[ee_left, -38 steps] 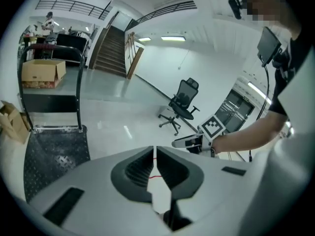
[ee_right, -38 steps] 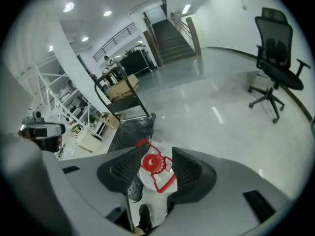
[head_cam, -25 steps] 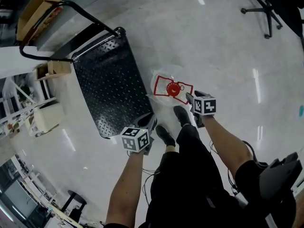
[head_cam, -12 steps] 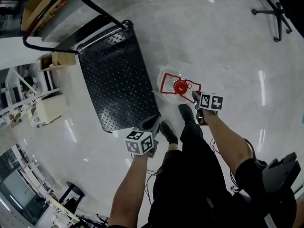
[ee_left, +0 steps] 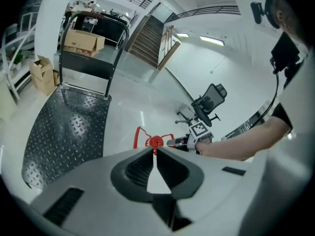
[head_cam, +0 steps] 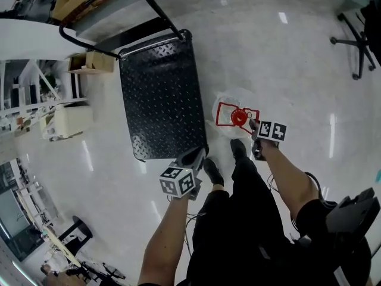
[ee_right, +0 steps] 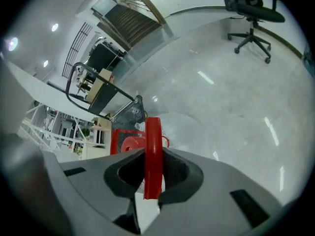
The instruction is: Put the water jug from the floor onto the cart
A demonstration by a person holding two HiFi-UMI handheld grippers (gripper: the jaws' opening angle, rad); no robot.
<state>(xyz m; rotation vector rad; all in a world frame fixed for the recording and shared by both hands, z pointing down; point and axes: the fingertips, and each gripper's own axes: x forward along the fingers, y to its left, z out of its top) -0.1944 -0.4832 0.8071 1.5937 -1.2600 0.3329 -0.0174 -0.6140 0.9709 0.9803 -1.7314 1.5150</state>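
A clear water jug (head_cam: 233,103) with a red cap (head_cam: 239,117) and a red handle frame stands on the floor, just right of the black checker-plate cart (head_cam: 161,88). My right gripper (head_cam: 254,126) is at the jug's near right side. Its jaws have just been closing and now pinch the red handle (ee_right: 152,146) between the pads. The jug's clear body (ee_right: 184,127) bulges beyond them. My left gripper (head_cam: 193,158) hovers by the cart's near right corner, its jaws together with nothing in them (ee_left: 155,154). The red cap (ee_left: 155,141) shows just past its tips.
The cart's push bar (head_cam: 119,16) is at its far end, with cardboard boxes (head_cam: 89,61) and white shelving (head_cam: 65,121) to the left. An office chair (head_cam: 360,37) stands at the far right. The person's black shoes (head_cam: 239,149) are close to the jug.
The right gripper has edged in and its jaws have come onto the jug's red handle. The left gripper has moved up toward the cart's near corner. The head view has shifted.
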